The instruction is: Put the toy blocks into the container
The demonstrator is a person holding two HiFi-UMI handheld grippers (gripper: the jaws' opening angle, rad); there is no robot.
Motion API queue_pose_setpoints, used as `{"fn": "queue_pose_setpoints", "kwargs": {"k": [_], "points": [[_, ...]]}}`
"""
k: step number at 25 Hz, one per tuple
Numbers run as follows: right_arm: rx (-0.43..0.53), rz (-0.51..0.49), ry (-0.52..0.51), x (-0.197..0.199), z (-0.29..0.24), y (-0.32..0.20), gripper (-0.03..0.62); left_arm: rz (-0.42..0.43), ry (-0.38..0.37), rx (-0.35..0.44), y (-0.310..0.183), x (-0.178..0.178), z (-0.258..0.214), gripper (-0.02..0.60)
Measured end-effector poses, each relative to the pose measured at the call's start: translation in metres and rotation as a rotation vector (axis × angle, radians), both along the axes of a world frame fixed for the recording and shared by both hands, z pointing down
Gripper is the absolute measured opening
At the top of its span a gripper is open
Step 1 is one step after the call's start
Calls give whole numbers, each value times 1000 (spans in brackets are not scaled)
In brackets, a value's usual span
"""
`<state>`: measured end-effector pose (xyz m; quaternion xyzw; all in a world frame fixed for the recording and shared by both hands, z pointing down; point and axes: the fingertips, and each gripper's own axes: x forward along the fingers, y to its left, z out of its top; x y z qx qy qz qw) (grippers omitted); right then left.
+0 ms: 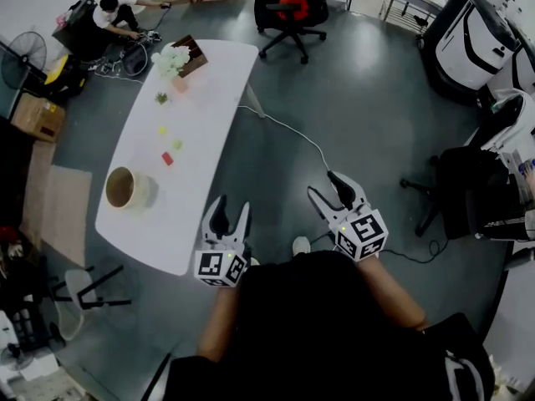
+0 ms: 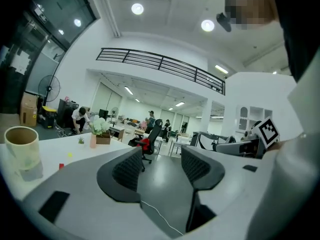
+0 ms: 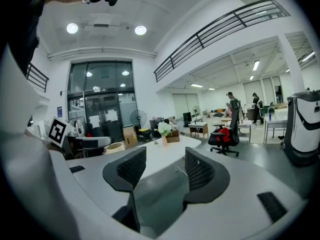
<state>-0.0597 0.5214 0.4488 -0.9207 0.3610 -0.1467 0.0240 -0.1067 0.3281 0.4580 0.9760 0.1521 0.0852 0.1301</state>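
A long white table [image 1: 209, 98] carries a round beige container [image 1: 125, 189] near its close end. Small toy blocks lie beyond it: a red one [image 1: 167, 159], a yellow-green one [image 1: 177, 144] and a yellow one [image 1: 162, 129]. My left gripper [image 1: 231, 211] hangs open and empty off the table's near right corner, to the right of the container. My right gripper [image 1: 328, 192] is open and empty over the floor, further right. The left gripper view has the container [image 2: 21, 144] and the red block [image 2: 61, 166] at far left, outside the open jaws [image 2: 161, 168]. Nothing sits between the right gripper's [image 3: 165, 168] jaws.
A pink vase of white flowers [image 1: 173, 61] and a wooden box [image 1: 194, 54] stand at the table's far end. A cable [image 1: 288, 132] runs across the grey floor. A black office chair [image 1: 288, 11], a crouching person [image 1: 113, 13] and a white machine [image 1: 476, 40] lie beyond.
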Motion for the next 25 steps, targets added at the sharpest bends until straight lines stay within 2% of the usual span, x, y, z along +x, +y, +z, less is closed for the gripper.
{"fn": "queue_pose_setpoints", "kwargs": {"k": [5, 15, 20, 25], "points": [[-16, -5, -7, 10, 6, 17, 210, -19, -8, 10, 18, 3, 4, 225], [7, 14, -13, 21, 6, 37, 209, 17, 4, 48, 41, 24, -9, 225], [17, -8, -70, 16, 24, 41, 209, -9, -50, 51, 42, 15, 6, 225], [24, -86, -131, 17, 41, 23, 210, -21, -96, 38, 37, 11, 20, 225]]}}
